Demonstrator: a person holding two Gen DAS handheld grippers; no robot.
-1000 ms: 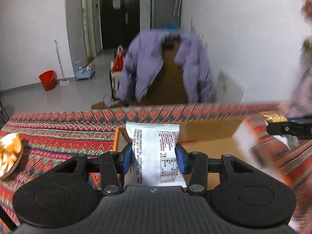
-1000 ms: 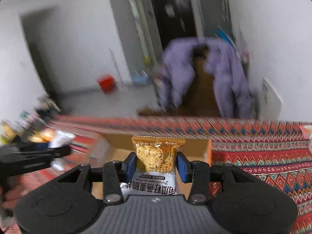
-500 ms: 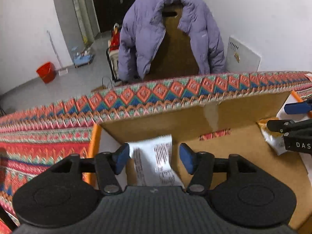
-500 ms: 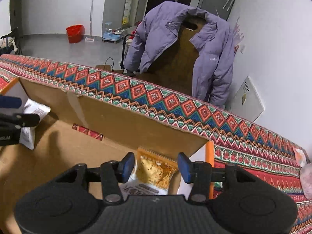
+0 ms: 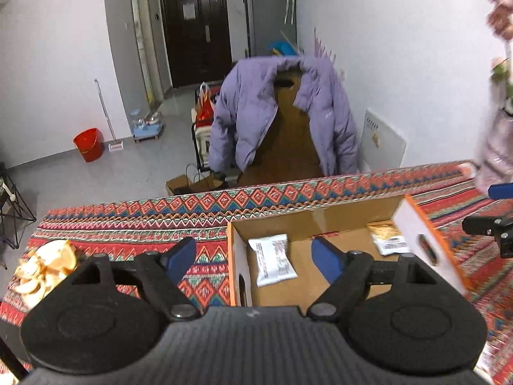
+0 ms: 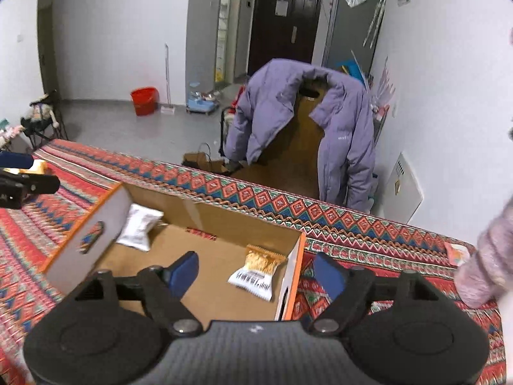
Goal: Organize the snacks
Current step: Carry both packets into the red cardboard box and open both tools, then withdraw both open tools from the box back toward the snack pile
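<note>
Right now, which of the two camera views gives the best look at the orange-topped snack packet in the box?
The right wrist view: the orange-topped packet lies whole and unobstructed near the cardboard box's right wall. In the left wrist view the same packet sits farther off, its edge cut by the box wall.

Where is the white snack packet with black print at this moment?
The white snack packet lies inside the cardboard box, in its left end against the left wall, apart from the gold packet at the right end; the right wrist view also shows it there.
</note>
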